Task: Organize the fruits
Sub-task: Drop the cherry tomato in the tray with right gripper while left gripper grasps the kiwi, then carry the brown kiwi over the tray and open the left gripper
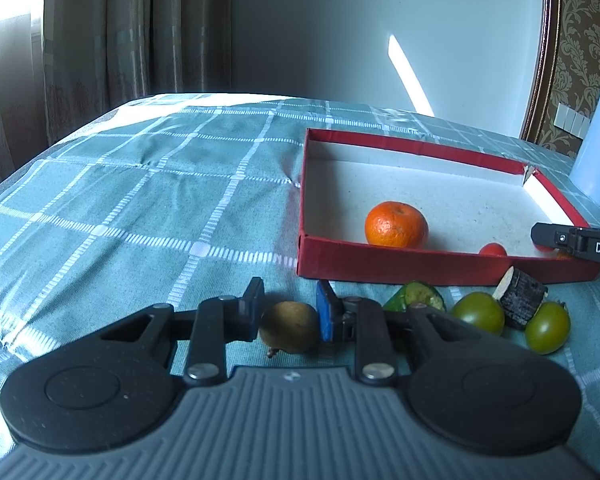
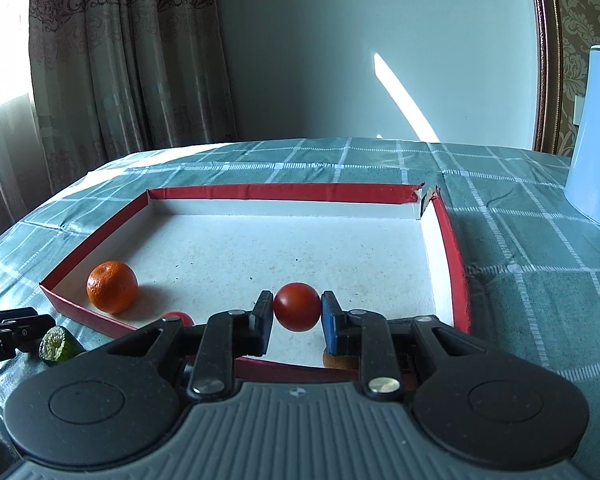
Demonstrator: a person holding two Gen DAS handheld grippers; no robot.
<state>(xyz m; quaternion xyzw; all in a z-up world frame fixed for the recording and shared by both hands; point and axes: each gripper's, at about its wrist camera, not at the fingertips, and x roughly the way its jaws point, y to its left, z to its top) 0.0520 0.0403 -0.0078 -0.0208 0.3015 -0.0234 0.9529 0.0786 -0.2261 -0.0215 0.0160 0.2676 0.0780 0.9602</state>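
- Gripping a small brown fruit (image 1: 288,327), the left gripper (image 1: 289,312) is pressing both pads on its sides; the fruit is sitting on the checked tablecloth (image 1: 140,200), short stem end pointing toward the camera, just outside the red box (image 1: 420,270)
- Lying inside that box is a mandarin (image 1: 396,224); white letters "DAS" are showing on the right gripper's arm at the picture's right edge
- Clamping a round red tomato (image 2: 297,306) between its fingers, the right gripper (image 2: 296,316) is holding it over the red box's (image 2: 452,248) white floor, near the front wall; letters "obot.AI" are showing at left
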